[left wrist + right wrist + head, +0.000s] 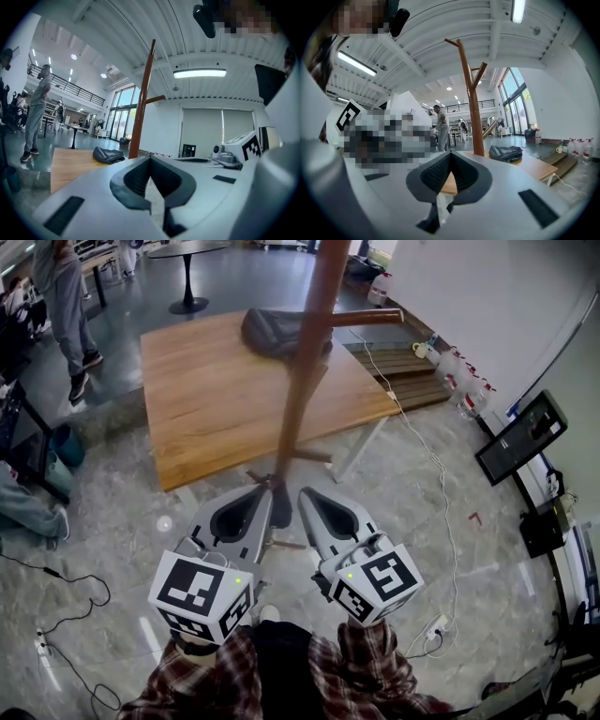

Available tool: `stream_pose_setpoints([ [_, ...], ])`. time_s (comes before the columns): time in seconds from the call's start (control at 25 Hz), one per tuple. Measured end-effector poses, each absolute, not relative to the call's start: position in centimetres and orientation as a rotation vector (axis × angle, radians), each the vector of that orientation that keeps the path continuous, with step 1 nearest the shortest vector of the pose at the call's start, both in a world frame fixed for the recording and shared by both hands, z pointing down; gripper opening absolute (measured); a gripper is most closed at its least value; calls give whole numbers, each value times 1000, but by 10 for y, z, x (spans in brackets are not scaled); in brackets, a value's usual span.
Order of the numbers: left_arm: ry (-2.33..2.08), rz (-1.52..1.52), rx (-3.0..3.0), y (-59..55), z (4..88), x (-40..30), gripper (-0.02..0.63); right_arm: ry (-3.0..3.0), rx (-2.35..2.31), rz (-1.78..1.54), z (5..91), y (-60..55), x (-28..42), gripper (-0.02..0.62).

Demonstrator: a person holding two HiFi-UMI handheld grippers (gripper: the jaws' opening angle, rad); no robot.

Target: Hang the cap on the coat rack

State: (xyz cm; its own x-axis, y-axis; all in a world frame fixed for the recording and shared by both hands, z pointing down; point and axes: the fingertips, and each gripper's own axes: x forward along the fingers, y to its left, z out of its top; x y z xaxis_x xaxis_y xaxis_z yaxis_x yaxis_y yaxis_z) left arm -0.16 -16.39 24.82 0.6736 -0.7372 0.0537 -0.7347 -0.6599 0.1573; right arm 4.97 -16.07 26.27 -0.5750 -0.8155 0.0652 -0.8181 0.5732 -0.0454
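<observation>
The dark cap point(279, 332) lies on the wooden table point(216, 399), at its far side just left of the coat rack. The coat rack's brown pole point(305, 352) rises in front of the table, with a peg point(375, 317) pointing right. My left gripper point(265, 487) and right gripper point(305, 491) are held side by side near the rack's foot, well short of the cap. Both are shut on nothing. The left gripper view has its shut jaws point(150, 157) below the cap point(108, 154) and pole point(141, 108). In the right gripper view the gripper point(451, 153) is shut; the cap point(505, 152) lies right of the pole point(470, 103).
A person point(64, 306) stands at the far left and another leg point(28, 507) shows at the left edge. A round pedestal table point(187, 277) stands behind. Cables point(427, 456) run over the floor on the right, near a monitor point(520, 437), bottles point(459, 371) and wooden steps point(412, 376).
</observation>
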Motion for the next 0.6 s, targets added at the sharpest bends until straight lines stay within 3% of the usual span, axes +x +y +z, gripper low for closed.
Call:
stream_pose_setpoints([
  [0.6,-1212,11,2706,-165,258,-16,11,-2763,1375,119,270,-167,32,11],
])
